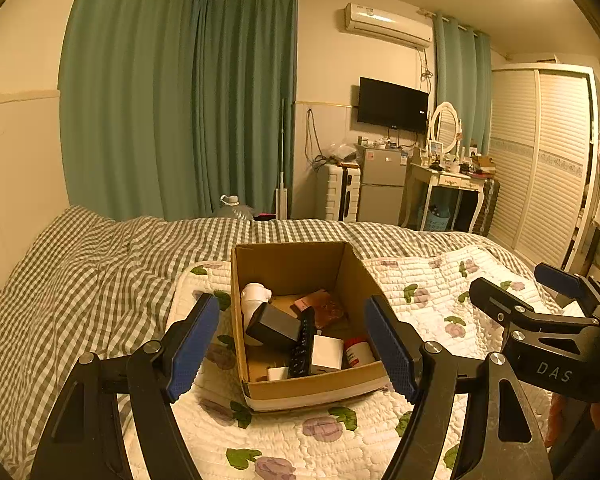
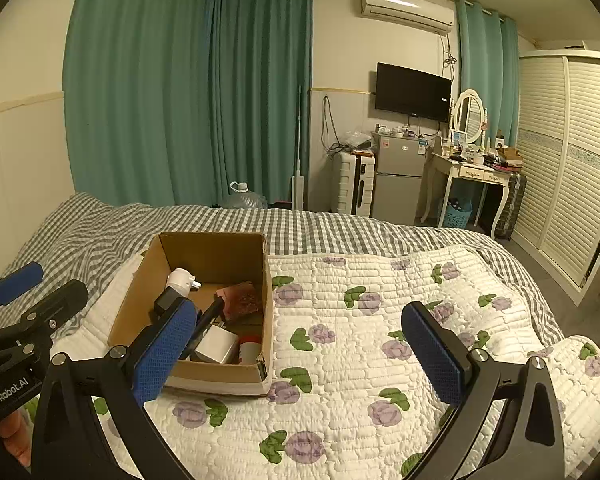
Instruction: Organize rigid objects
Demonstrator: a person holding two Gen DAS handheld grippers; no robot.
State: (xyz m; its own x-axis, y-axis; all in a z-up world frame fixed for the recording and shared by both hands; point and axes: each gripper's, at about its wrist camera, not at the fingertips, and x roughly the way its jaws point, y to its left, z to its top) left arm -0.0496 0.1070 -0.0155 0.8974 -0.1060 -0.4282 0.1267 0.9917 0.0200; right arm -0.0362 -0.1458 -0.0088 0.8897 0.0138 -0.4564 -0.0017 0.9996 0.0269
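left gripper: jaws spread wide, empty, above box | right gripper: jaws spread wide, empty, over white floral quilt | open brown cardboard box on quilt, holding black remote, white cube, red-capped bottle

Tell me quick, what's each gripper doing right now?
Left gripper: open, holding nothing.
Right gripper: open, holding nothing.

Box top open (contents crowd floor); quilt beside bare.
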